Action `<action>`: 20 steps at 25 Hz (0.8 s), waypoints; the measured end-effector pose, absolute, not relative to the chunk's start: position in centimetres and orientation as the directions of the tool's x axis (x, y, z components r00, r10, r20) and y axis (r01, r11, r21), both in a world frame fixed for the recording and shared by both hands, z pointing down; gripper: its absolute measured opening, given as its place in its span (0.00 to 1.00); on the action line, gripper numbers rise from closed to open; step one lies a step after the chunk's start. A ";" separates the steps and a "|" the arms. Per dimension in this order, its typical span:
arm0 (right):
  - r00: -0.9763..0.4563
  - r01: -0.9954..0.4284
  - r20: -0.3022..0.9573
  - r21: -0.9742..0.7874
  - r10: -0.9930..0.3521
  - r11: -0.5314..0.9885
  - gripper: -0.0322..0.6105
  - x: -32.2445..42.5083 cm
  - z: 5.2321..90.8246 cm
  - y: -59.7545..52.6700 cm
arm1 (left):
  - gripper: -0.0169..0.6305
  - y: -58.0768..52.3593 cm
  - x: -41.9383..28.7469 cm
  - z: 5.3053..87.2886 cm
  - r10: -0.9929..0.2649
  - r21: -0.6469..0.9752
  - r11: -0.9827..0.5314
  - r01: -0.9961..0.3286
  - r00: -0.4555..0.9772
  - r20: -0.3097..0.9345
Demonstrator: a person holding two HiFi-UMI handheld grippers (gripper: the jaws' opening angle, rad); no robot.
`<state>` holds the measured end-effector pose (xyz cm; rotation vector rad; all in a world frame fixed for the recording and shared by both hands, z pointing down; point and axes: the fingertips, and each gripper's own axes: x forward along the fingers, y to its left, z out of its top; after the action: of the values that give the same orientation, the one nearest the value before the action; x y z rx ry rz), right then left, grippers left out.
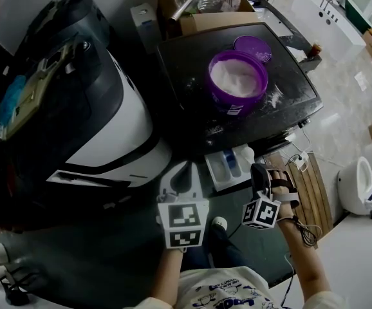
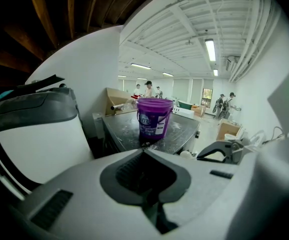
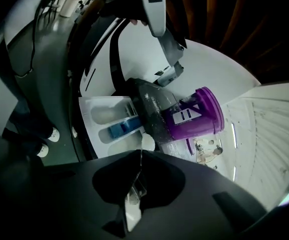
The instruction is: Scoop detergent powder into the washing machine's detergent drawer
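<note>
My head camera steeply down on the machine top (image 1: pixel 186 63), left gripper view low, facing the purple tub (image 2: pixel 154 118), right gripper view rolled, near the drawer (image 3: pixel 107 120), tub shared

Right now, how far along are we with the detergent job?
Done: the purple tub stands open, lid beside it, and the drawer is pulled out. In hand: the right tongs are shut on a white scoop held by the drawer; its load is unclear. The left tongs are shut, empty. Left: tipping powder in and closing up.
</note>
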<state>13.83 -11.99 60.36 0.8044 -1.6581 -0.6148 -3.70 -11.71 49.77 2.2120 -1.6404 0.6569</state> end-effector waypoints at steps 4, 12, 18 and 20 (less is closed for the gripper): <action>-0.128 -0.184 0.631 0.743 -0.765 0.643 0.08 14.0 61.0 -11.7 | 0.03 -11.7 -3.7 49.9 -0.813 -0.025 -0.296 -0.955 0.238 0.532; -0.145 -0.271 0.622 0.723 -0.769 0.636 0.08 14.0 60.0 -12.0 | 0.03 -11.7 -3.6 49.6 -0.816 -0.025 -0.295 -0.955 0.238 0.526; -0.170 -0.400 0.604 0.680 -0.779 0.615 0.08 13.9 58.1 -12.2 | 0.03 -11.6 -3.8 49.0 -0.824 -0.028 -0.291 -0.956 0.235 0.516; -0.182 -0.465 0.598 0.647 -0.781 0.604 0.08 13.8 57.2 -12.2 | 0.03 -11.6 -3.9 48.7 -0.828 -0.031 -0.289 -0.957 0.234 0.509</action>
<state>13.85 -12.22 57.24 1.0080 -1.8283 -0.3939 -3.89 -11.61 48.68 2.2224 -1.6655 0.6360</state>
